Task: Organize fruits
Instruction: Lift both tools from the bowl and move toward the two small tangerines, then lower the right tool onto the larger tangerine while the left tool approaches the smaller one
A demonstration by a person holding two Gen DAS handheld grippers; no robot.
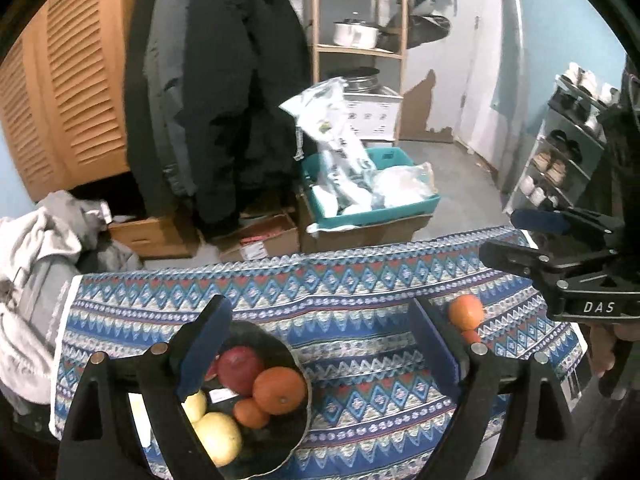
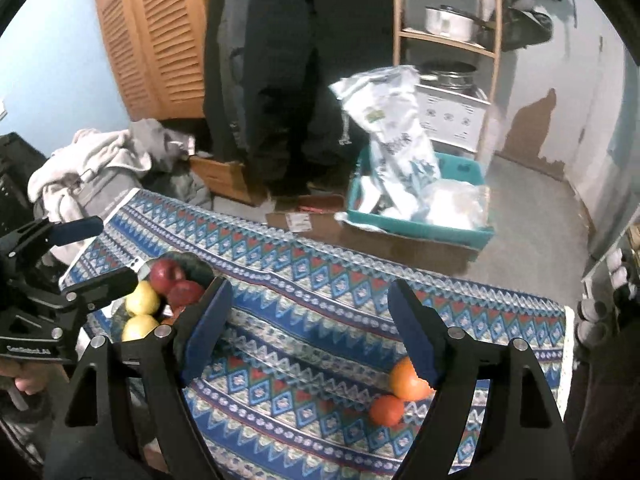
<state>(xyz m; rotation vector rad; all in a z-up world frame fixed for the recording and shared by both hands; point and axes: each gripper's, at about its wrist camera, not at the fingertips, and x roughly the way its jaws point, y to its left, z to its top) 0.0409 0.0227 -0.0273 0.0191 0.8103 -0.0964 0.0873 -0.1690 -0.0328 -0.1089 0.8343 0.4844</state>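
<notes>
A dark bowl [image 1: 298, 432] on the patterned cloth holds a red apple [image 1: 239, 369], two oranges [image 1: 279, 390] and yellow fruits [image 1: 221, 438]. It also shows in the right wrist view [image 2: 200, 268] at the left. Two oranges lie loose on the cloth, a big one [image 2: 408, 382] and a small one [image 2: 386, 410]; they also show in the left wrist view [image 1: 465, 312]. My left gripper [image 1: 320, 344] is open and empty, its left finger over the bowl. My right gripper [image 2: 310, 328] is open and empty, its right finger just above the big orange.
The table has a blue patterned cloth [image 1: 352, 360]. Beyond its far edge stand cardboard boxes [image 1: 260, 240], a teal bin with bags [image 1: 372, 196], hanging coats [image 1: 216, 92] and a wooden shelf [image 1: 360, 40]. A clothes pile [image 1: 36, 264] lies left.
</notes>
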